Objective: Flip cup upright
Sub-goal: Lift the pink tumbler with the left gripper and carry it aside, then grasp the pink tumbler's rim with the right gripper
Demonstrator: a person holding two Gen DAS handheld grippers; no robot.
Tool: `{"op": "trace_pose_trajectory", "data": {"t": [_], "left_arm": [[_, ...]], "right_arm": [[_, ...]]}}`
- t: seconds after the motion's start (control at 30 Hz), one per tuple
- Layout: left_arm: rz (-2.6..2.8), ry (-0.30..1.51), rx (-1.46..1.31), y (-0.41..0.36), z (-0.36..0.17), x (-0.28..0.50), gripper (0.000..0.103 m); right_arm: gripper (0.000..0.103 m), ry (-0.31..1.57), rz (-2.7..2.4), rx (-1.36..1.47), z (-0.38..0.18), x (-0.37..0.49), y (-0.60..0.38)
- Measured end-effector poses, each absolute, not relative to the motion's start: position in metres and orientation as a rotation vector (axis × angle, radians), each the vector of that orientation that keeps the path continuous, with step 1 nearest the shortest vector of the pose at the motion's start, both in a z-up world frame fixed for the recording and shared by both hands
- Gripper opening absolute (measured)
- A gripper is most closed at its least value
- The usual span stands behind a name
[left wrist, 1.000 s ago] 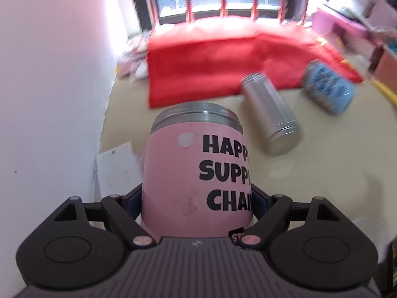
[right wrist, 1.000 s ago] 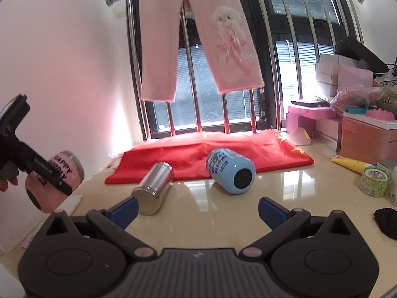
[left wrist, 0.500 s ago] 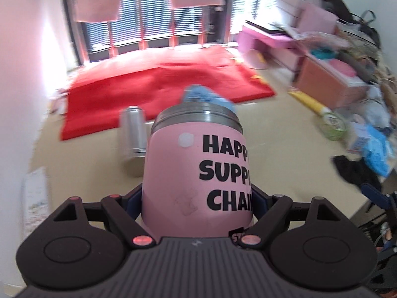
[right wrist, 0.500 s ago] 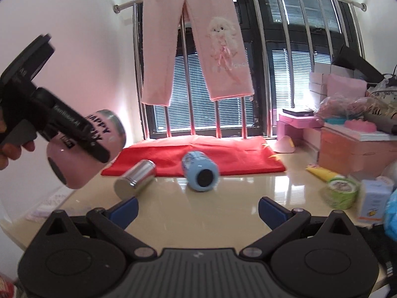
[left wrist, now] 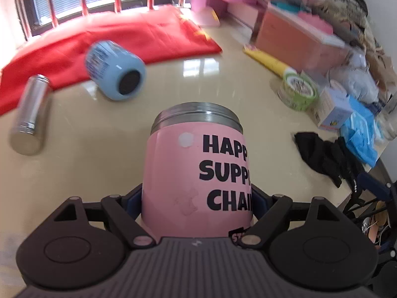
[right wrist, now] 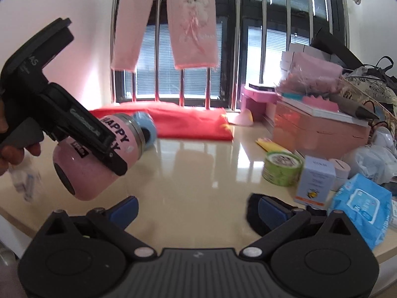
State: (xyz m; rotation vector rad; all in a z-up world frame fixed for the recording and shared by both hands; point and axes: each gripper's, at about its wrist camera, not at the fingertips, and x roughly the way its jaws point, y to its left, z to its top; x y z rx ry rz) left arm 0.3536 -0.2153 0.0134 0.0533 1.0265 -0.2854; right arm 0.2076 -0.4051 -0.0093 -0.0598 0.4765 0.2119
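Cup: pink cup (left wrist: 197,173) with black lettering, lifted clear of the surface (left wrist: 99,161) and clamped near its base by the left tongs (left wrist: 197,198).
Where it is: in the air over the near left part of the surface, seen from the right wrist view as the same cup (right wrist: 99,159) hanging beside and below the left tool.
Long axis: tilted, not upright; in the right wrist view the steel rim end points up and away toward the window, the dark round base points down and toward the near edge.
Direction from the tongs: the cup runs straight forward out of the left tongs, rim farthest from them, base closest.
Left tongs: clenched on the pink cup, one blue pad on each side of the lower body.
Right tongs (right wrist: 197,206): spread wide apart, nothing between them, low over the near edge of the surface.
Nearer hand: the left, which already carries the cup; the right is apart from it.
What the next move turns on: my judgement is that the wrist must swing the base downward until the axis stands vertical, then lower it onto bare surface.
Nearby things: blue cup (left wrist: 115,70) and steel flask (left wrist: 29,119), both on their sides farther off, well apart from the likely landing spot.
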Motion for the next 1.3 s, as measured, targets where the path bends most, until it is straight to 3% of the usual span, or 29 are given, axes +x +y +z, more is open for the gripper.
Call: {"op": "trace_pose_trajectory", "data": {"t": [0.43,0.6,0.8,0.97,1.3], "left_arm": [[-0.24,1.044,0.133,-0.245,-0.021,0.361,0.086],[-0.27,0.951,0.074,-0.228,0.006,0.341,0.103],[-0.244,0.737,0.066,-0.193,0.06,0.289,0.103],[-0.195,0.596,0.044,-0.154,0.075,0.236,0.103],[-0.168,0.589,0.022,-0.081,0.062,0.198,0.103]], "right_arm": [[0.103,0.54,0.232,-0.043,-0.031,0.223,-0.421],[0.103,0.541,0.255,-0.039,-0.024,0.222,-0.417],[0.103,0.53,0.272,-0.056,-0.008,0.21,-0.403],[0.103,0.5,0.283,-0.053,0.003,0.196,-0.38],[0.103,0.484,0.271,0.004,0.019,0.18,-0.321]]}}
